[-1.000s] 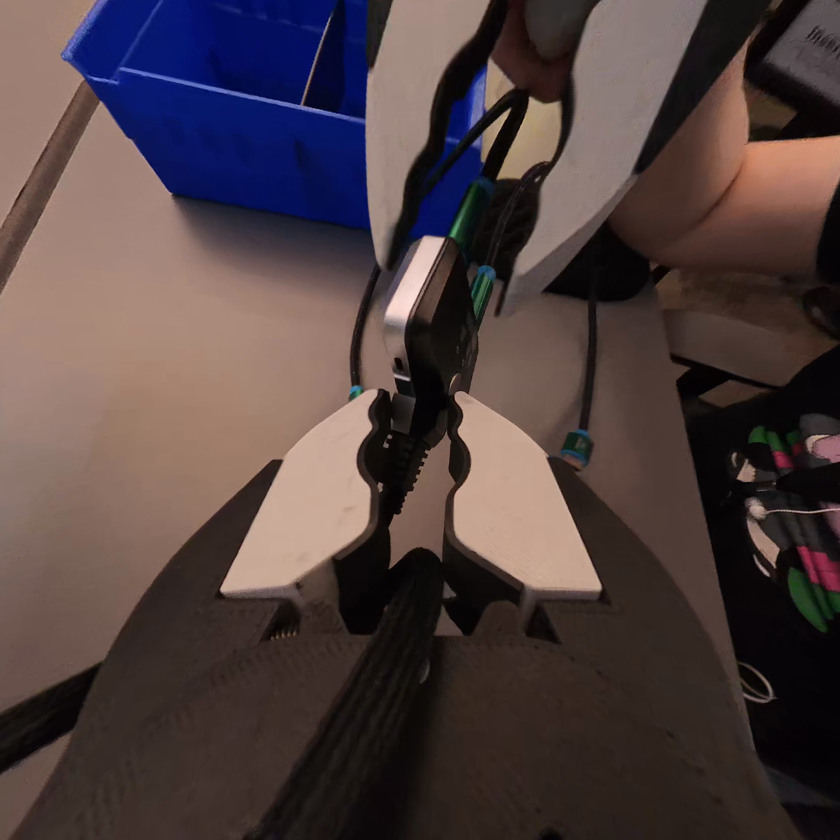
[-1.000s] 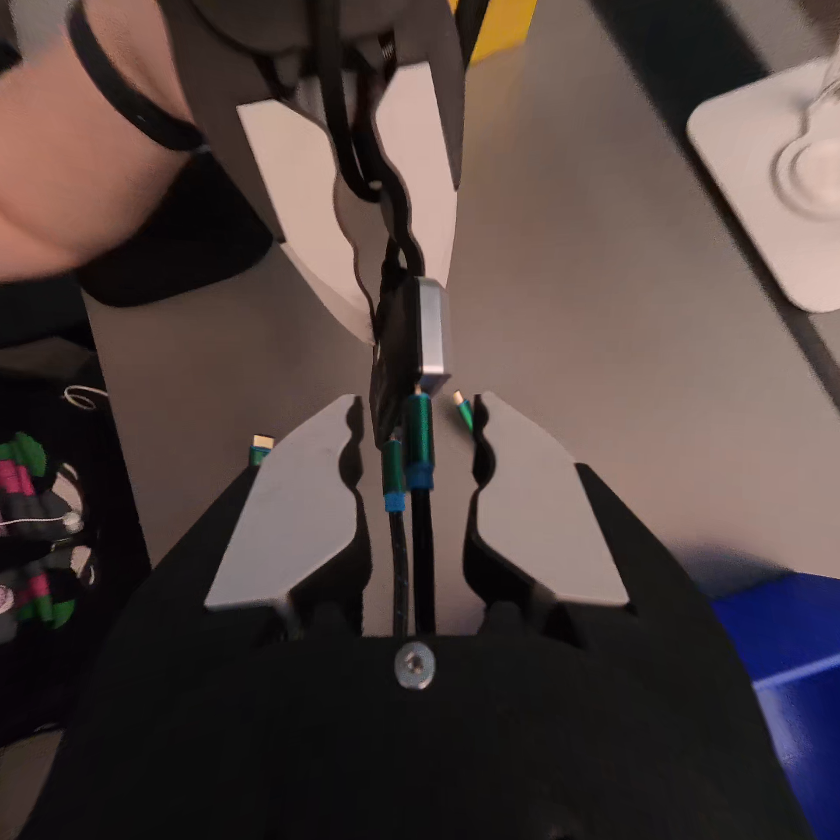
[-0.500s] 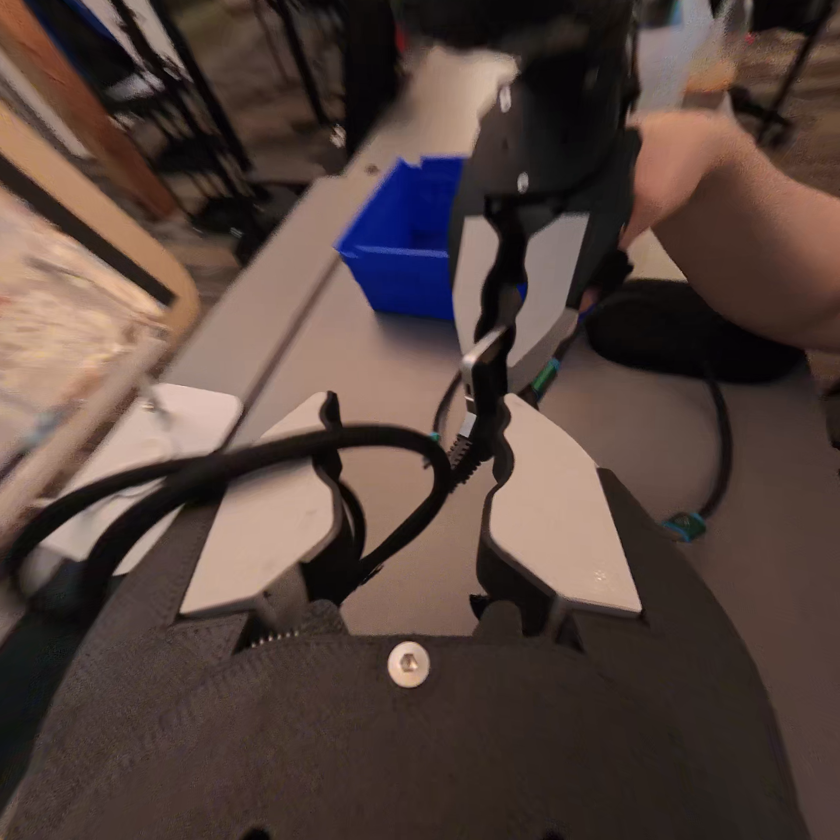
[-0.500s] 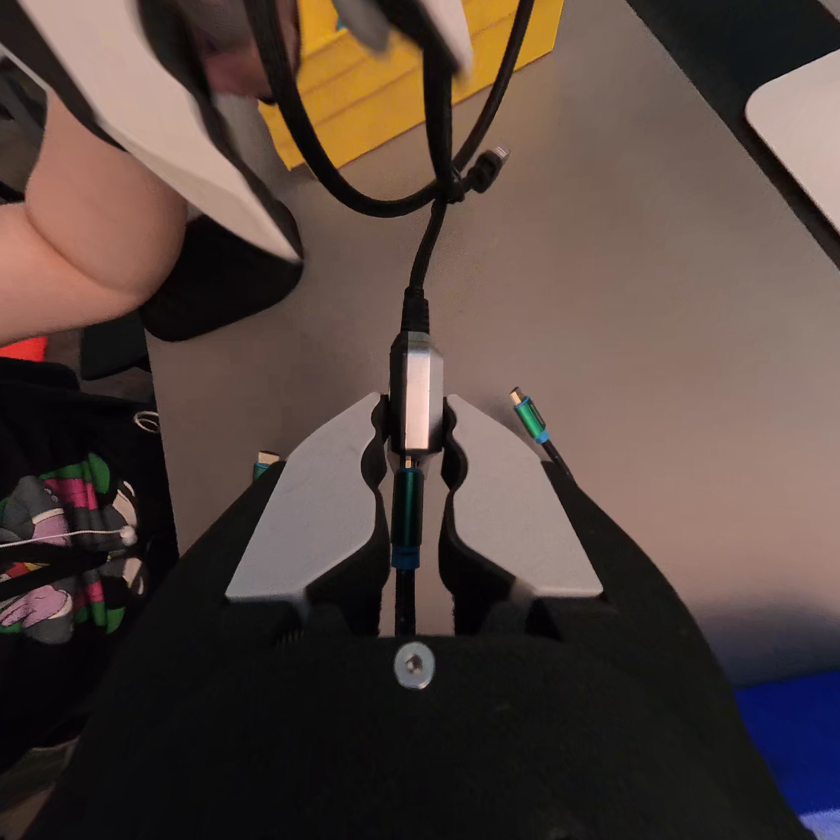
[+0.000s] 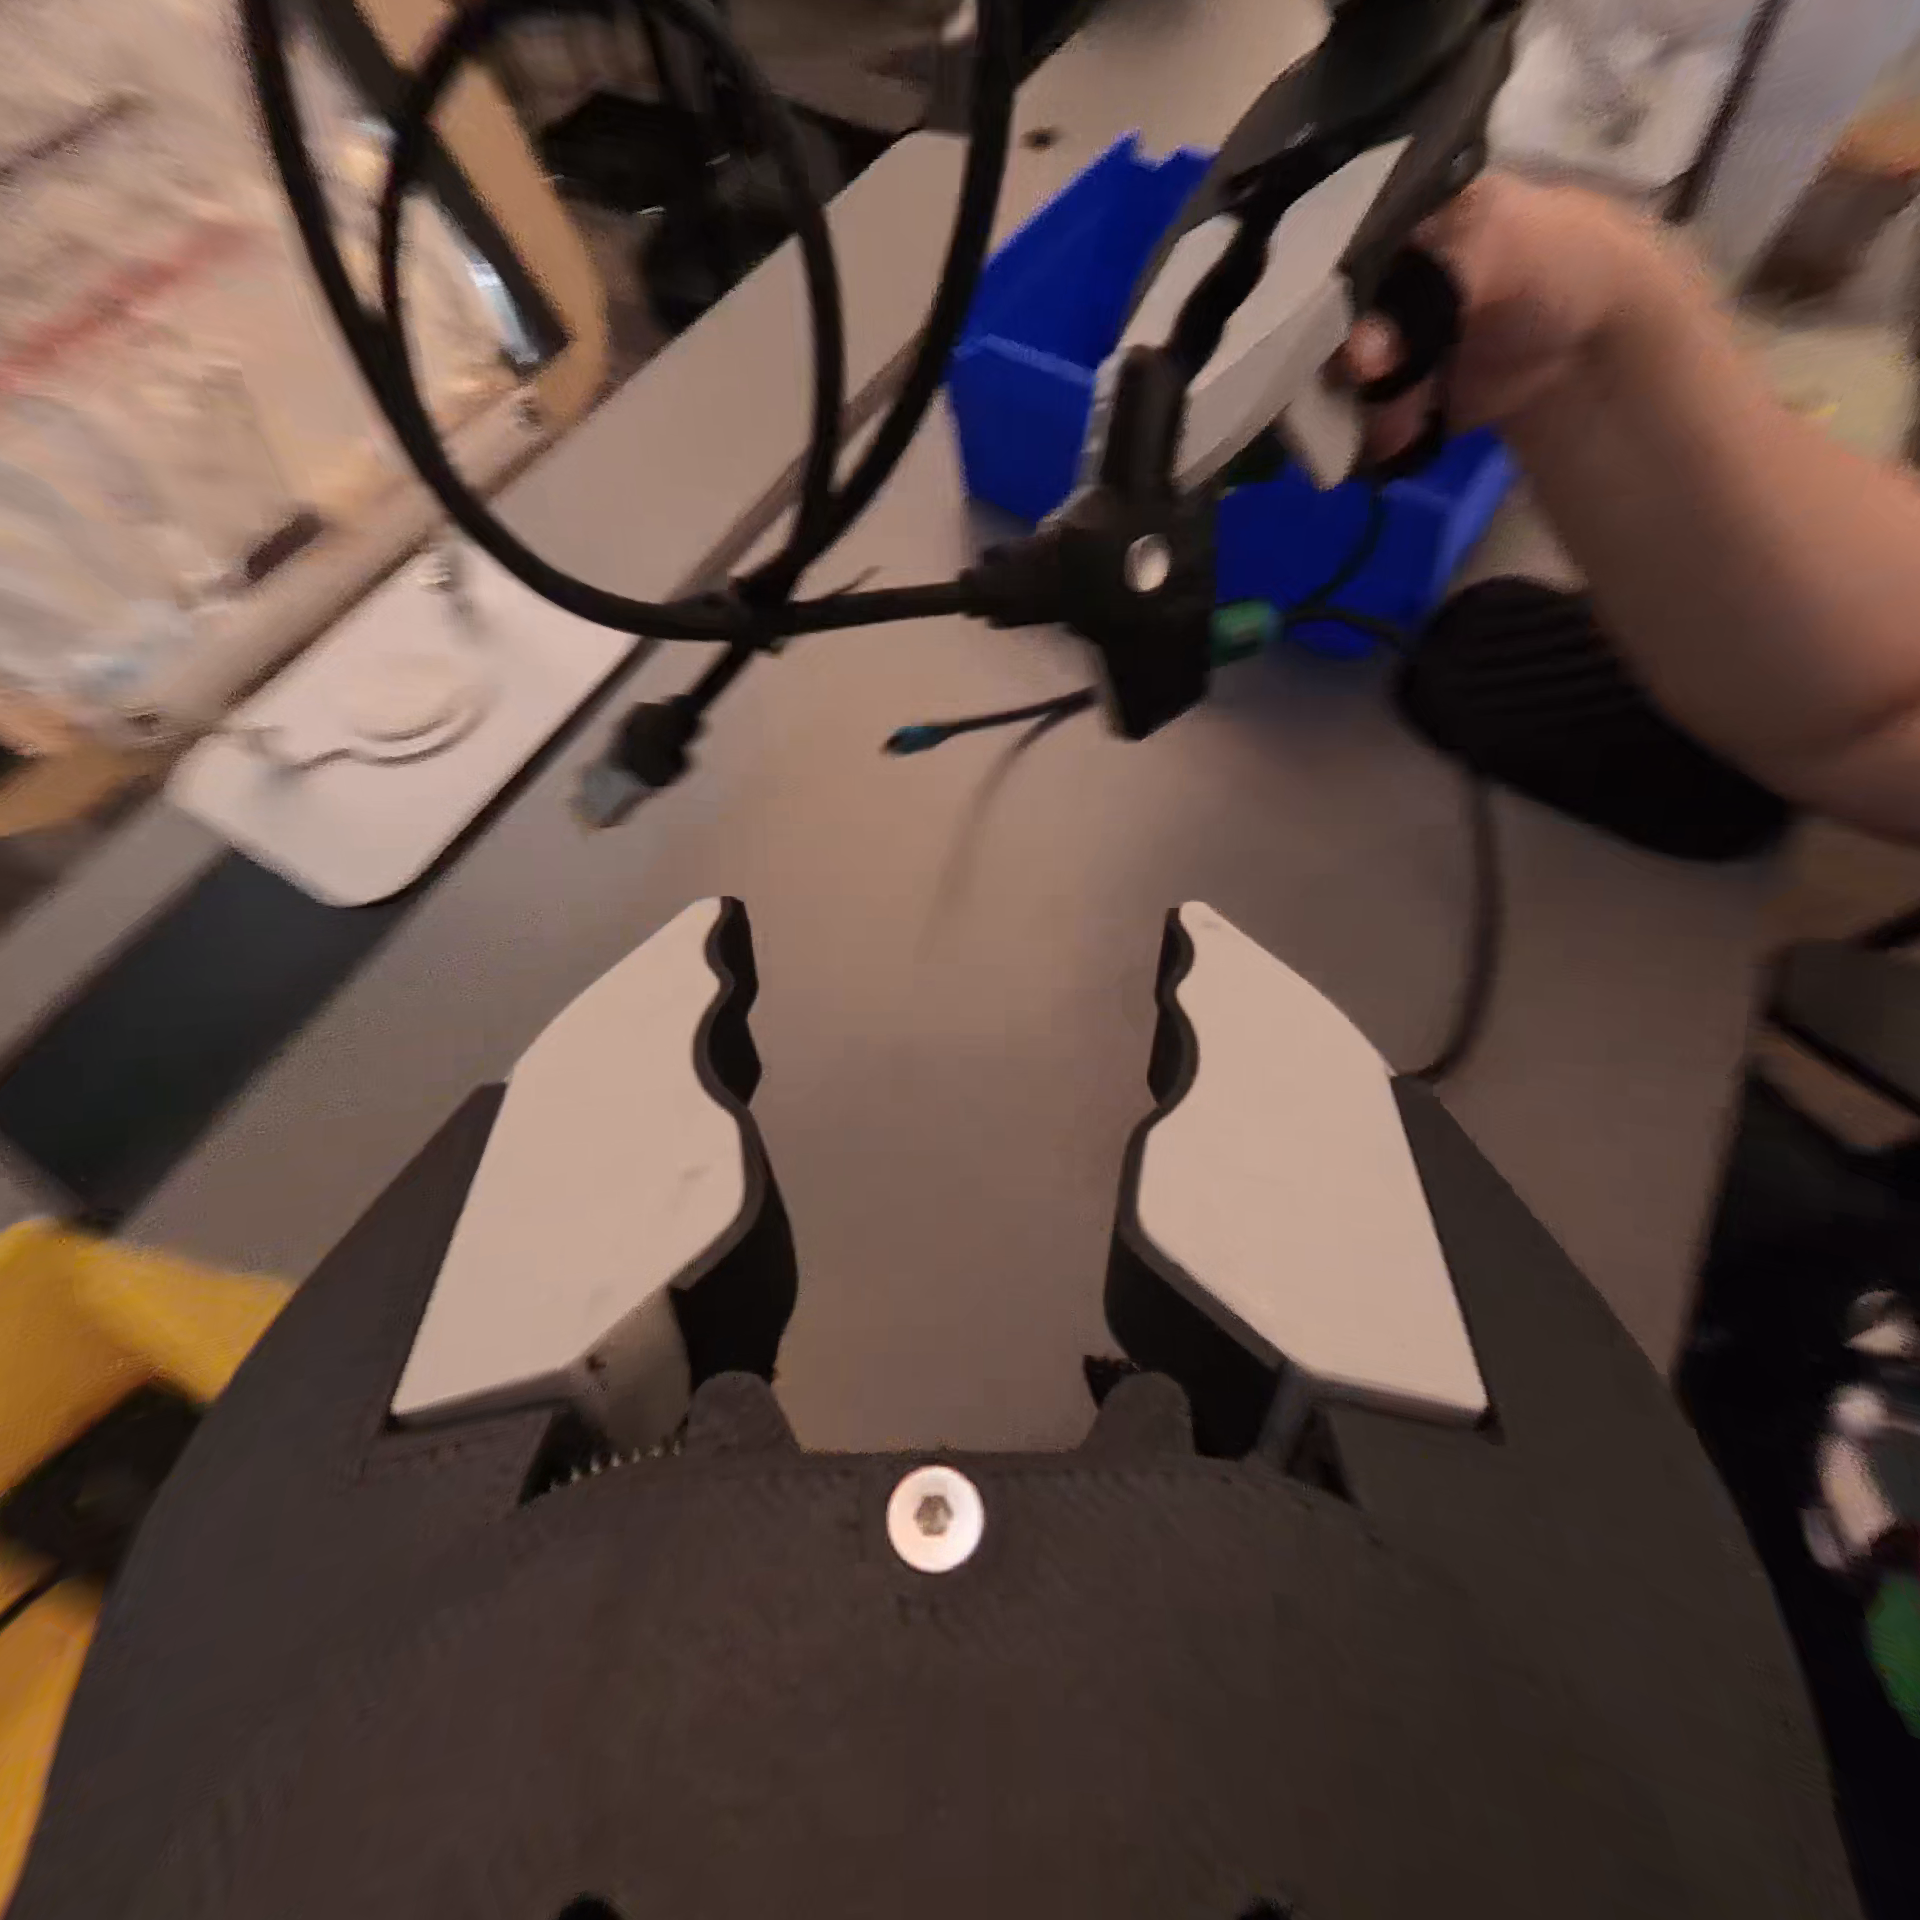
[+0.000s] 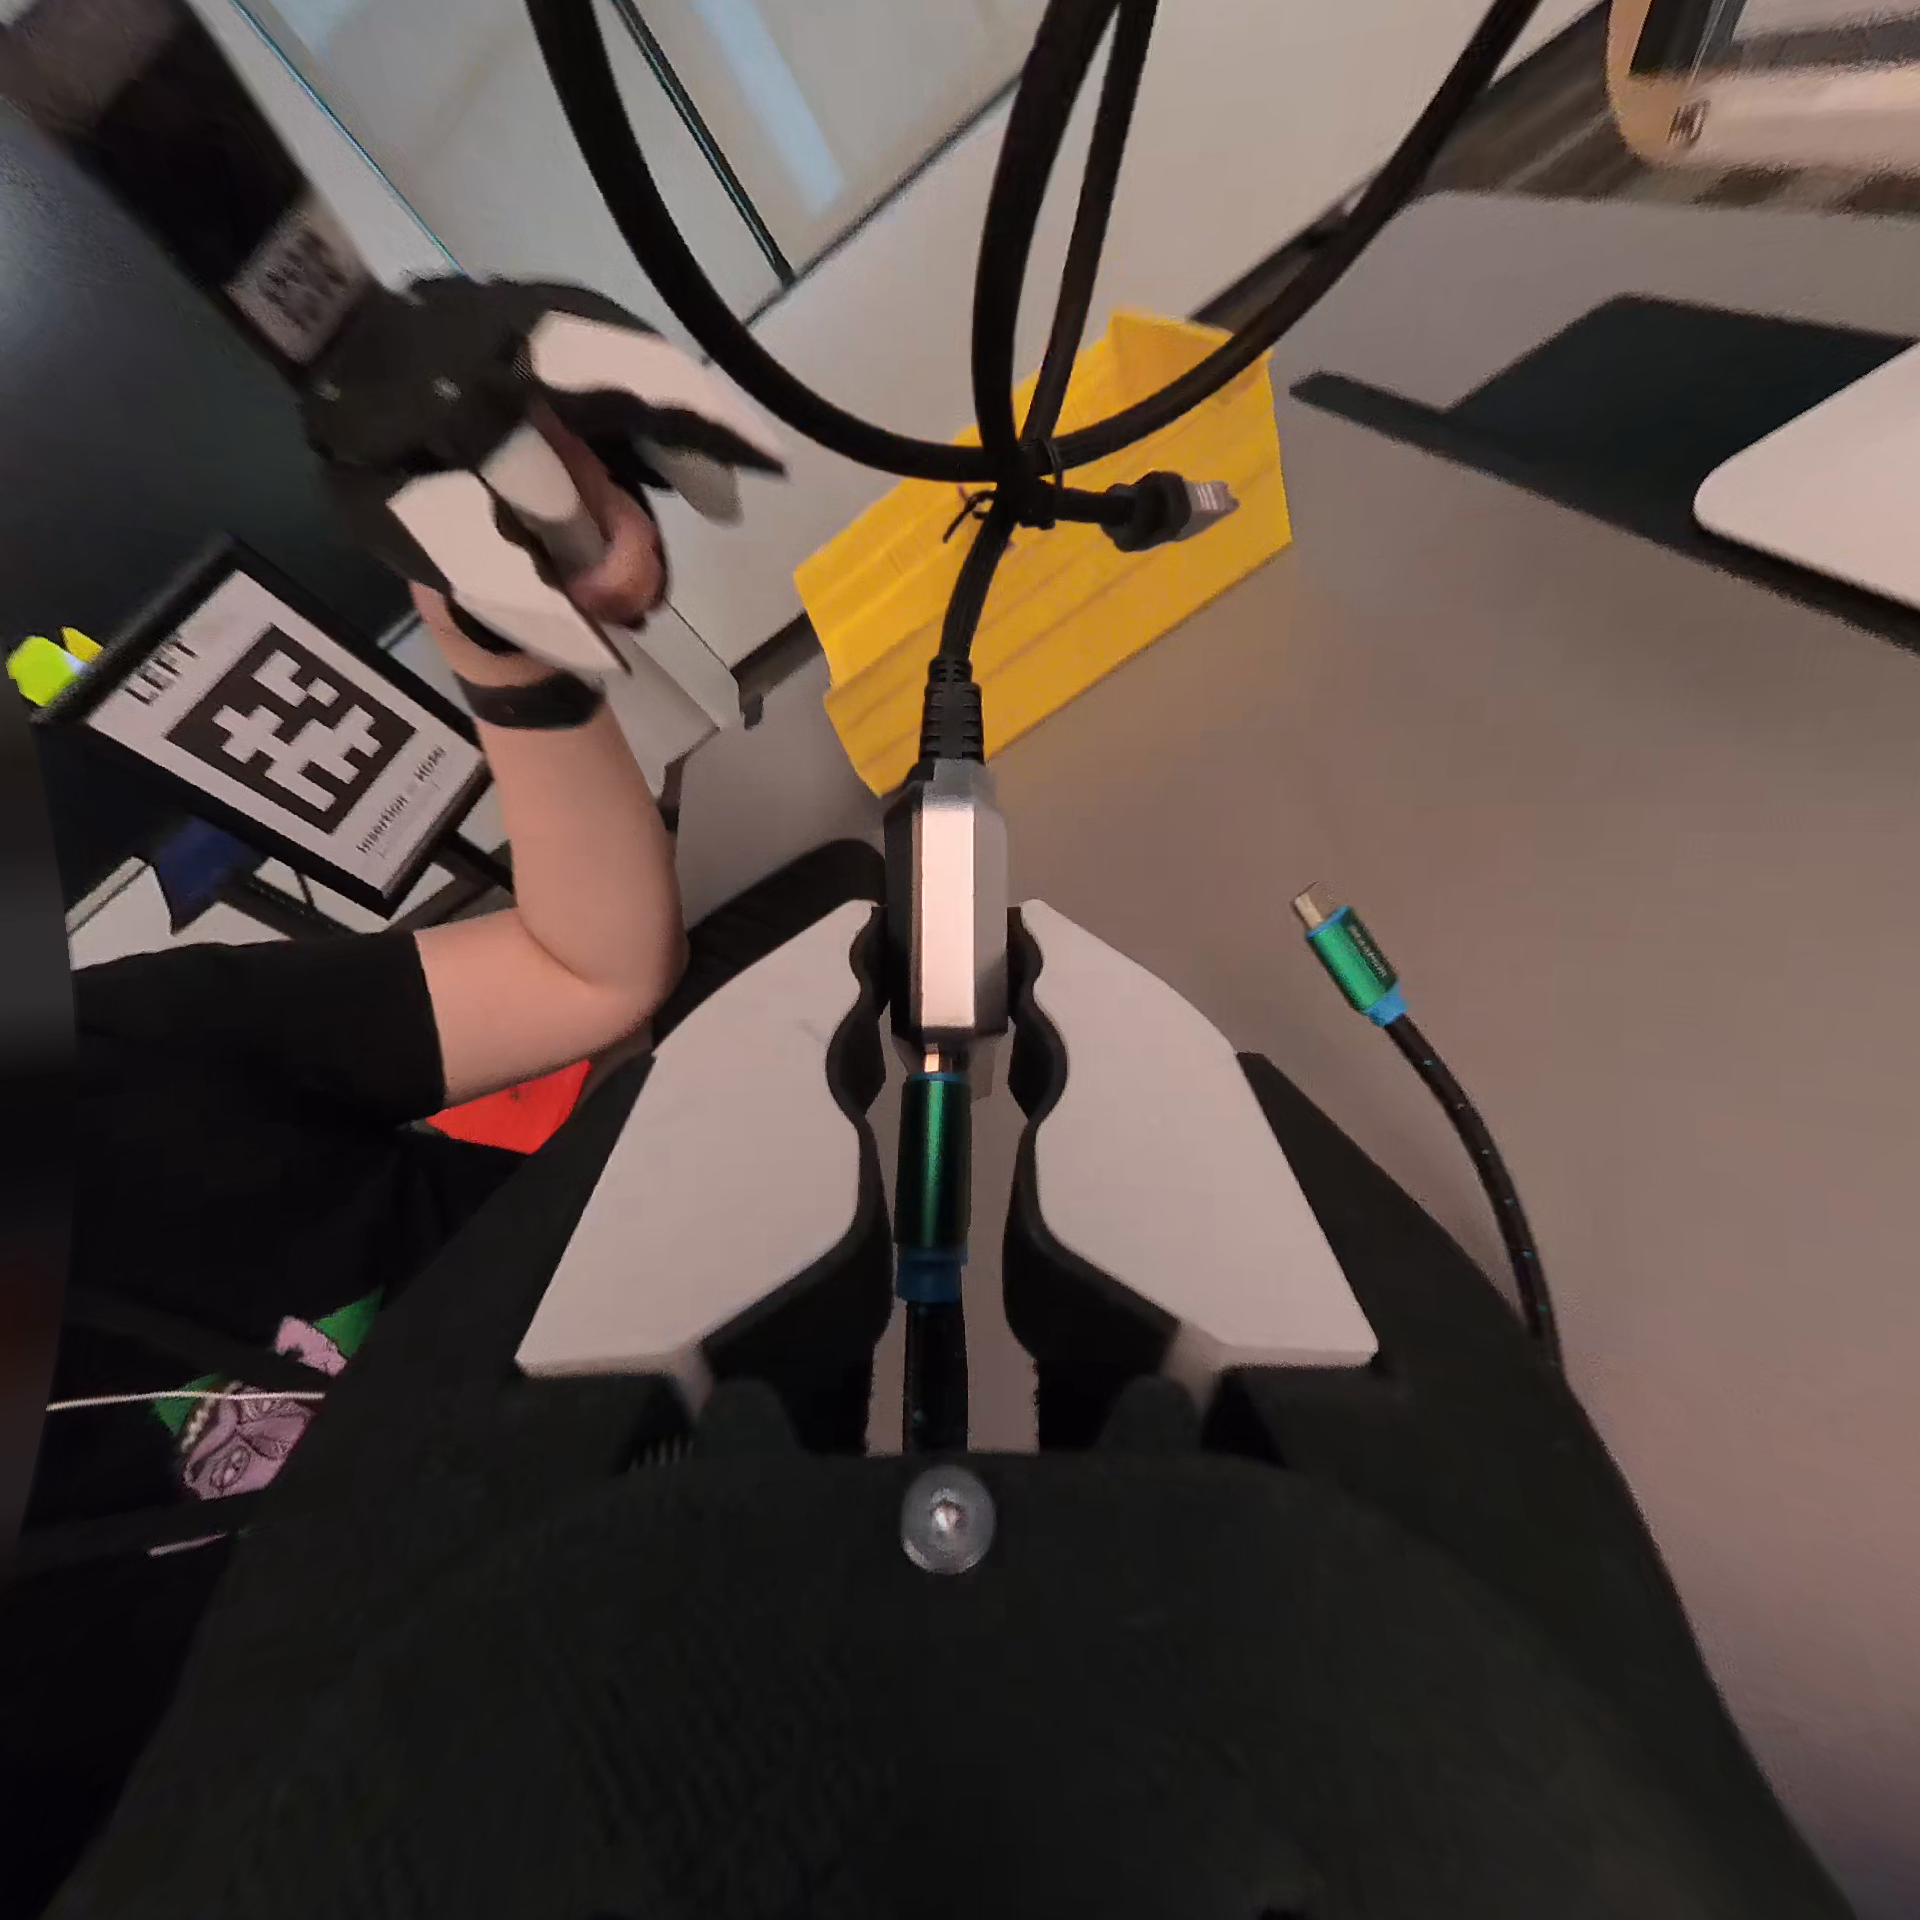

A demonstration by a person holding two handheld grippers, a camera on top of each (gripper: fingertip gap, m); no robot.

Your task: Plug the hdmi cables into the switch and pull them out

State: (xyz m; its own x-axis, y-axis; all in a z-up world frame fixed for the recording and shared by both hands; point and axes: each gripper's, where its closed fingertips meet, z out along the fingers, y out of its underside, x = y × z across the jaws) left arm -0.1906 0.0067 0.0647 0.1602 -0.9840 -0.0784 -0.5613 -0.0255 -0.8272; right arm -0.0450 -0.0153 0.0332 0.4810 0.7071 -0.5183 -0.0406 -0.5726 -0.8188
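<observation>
Right wrist view shows our right gripper [image 6: 945, 914] clamping the switch [image 6: 943, 914] steady, while our left gripper [image 5: 951, 914] gapes empty.

I see a silver switch [image 6: 943, 914], green-and-blue plug [image 6: 933, 1184], black braided cables [image 6: 1039, 312], yellow bin [image 6: 1049, 613], blue bin [image 5: 1049, 416], grey counter [image 6: 1558, 935].

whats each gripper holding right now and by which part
The right gripper is clamped on the switch by its flat sides, near the end with the green plug. The left gripper is open, holding nothing.
</observation>
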